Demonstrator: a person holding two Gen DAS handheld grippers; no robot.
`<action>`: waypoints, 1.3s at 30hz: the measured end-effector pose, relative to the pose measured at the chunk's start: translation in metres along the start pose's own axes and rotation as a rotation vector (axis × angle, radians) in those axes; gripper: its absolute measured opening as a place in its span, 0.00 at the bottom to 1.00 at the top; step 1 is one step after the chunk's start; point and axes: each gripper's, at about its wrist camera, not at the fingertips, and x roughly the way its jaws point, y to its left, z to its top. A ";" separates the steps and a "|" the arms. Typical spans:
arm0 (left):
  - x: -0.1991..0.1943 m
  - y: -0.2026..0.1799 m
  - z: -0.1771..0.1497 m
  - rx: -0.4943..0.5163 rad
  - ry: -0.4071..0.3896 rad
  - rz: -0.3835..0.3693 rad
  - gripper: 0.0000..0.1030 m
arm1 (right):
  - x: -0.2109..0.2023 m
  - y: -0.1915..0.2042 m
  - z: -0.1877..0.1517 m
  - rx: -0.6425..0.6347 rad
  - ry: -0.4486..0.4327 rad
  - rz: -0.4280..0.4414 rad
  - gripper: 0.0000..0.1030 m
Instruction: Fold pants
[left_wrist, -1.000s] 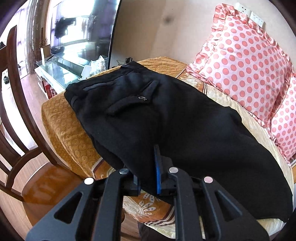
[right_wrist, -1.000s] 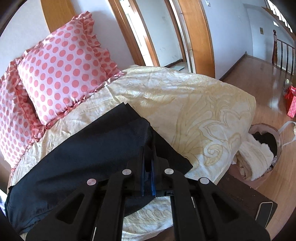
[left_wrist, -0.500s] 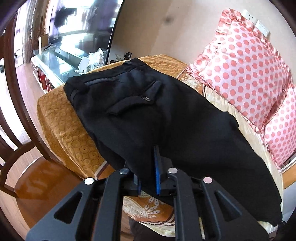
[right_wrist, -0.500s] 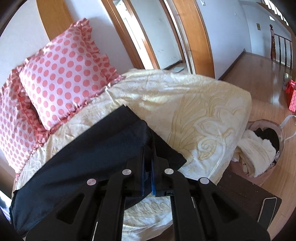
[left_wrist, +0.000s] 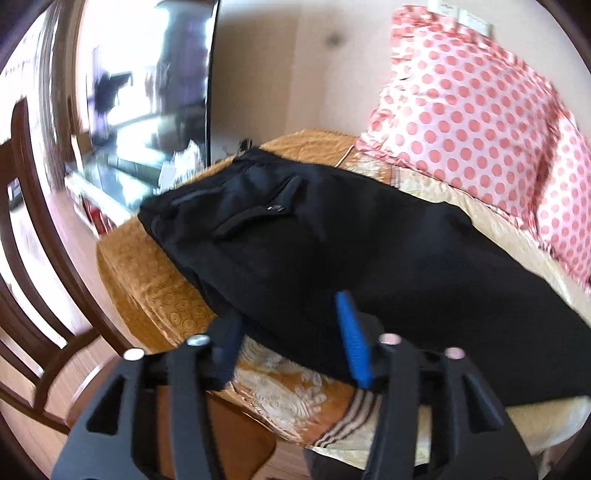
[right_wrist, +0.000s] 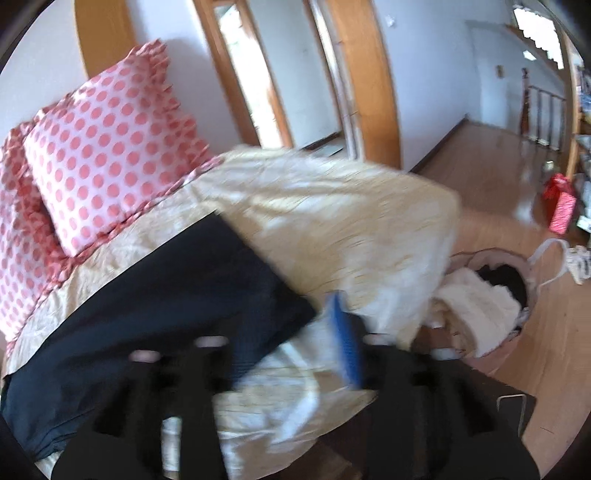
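Pants (left_wrist: 332, 251), black, lie flat across a patterned bedspread (left_wrist: 155, 288) below polka-dot pillows (left_wrist: 461, 110). Left gripper (left_wrist: 291, 339) and right gripper (right_wrist: 291, 332), fingers spread, hold nothing. Wooden chair (left_wrist: 33, 258), television (left_wrist: 155, 81), door frames (right_wrist: 369, 81) and laundry basket (right_wrist: 491, 295) surround the bed.

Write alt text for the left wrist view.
The open left gripper hovers at the near edge of black pants spread flat on a bed, holding nothing. Pink polka-dot pillows stand behind them.
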 end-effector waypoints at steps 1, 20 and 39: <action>-0.005 -0.005 -0.002 0.017 -0.013 0.002 0.57 | 0.000 -0.003 0.000 0.004 -0.003 -0.001 0.55; -0.012 -0.136 -0.024 0.291 -0.089 -0.210 0.77 | 0.011 0.016 -0.024 0.018 0.057 0.282 0.32; 0.013 -0.143 -0.051 0.315 -0.009 -0.228 0.94 | -0.028 0.125 0.018 -0.104 -0.056 0.484 0.05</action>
